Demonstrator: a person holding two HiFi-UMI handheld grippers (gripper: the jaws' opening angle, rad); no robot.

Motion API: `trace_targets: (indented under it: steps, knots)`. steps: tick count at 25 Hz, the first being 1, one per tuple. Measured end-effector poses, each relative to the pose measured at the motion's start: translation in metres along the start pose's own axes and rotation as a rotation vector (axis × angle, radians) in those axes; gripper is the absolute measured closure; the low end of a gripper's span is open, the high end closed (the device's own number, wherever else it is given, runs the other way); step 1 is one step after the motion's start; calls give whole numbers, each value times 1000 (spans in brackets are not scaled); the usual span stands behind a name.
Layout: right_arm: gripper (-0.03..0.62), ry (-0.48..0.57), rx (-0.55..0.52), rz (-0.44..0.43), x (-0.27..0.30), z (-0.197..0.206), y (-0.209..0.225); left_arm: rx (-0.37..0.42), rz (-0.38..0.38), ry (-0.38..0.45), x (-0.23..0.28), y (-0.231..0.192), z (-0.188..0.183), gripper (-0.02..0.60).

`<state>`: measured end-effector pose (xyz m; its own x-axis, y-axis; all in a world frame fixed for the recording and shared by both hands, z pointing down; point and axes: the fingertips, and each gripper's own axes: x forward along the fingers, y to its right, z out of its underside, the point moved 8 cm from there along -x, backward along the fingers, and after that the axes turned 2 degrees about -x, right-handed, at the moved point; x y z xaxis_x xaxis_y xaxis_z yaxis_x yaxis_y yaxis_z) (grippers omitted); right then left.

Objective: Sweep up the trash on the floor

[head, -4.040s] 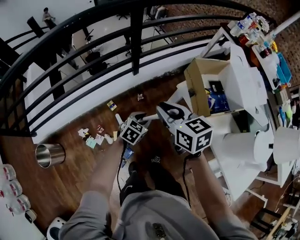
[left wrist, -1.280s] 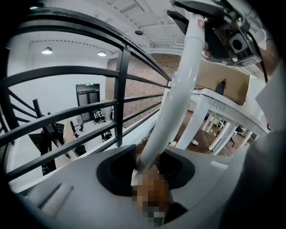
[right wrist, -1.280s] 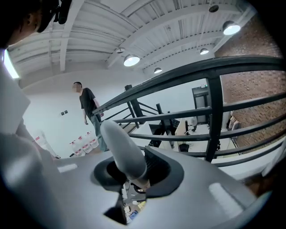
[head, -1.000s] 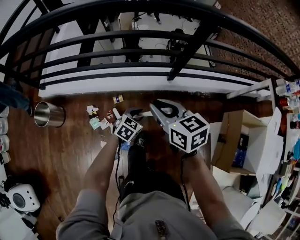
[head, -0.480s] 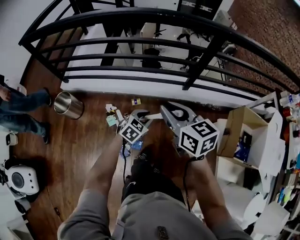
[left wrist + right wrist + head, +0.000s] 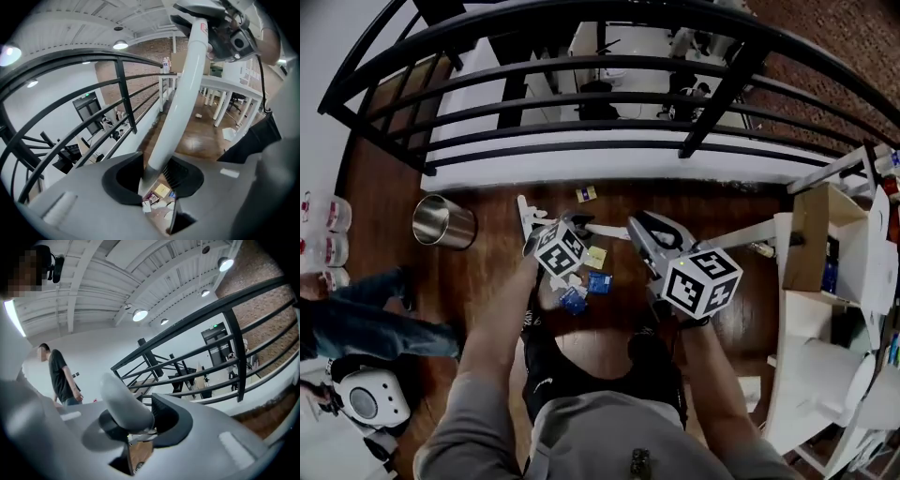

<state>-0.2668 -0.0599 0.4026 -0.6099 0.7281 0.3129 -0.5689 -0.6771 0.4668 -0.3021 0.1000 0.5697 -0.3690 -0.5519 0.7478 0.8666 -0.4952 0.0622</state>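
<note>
Wooden floor (image 6: 487, 272) by a black railing: the left tool (image 6: 157, 187) clamps a white handle (image 6: 180, 103) partway down, the right tool (image 6: 136, 427) grips its rounded top; trash (image 6: 586, 281) lies scattered beside the left tool.

Nothing legible — red label (image 6: 203, 27) on the white handle (image 6: 180, 103) too blurred

We note a black railing (image 6: 581, 67) on the far side, a cardboard box (image 6: 811, 234) at right, a bystander's legs (image 6: 356, 314) at left.
</note>
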Motion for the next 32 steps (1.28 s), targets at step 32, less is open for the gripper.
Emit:
trace_targets:
  steps: [32]
  knots:
    - [534, 89, 211, 376, -106, 53, 24, 187, 418, 2, 59, 110, -27, 479]
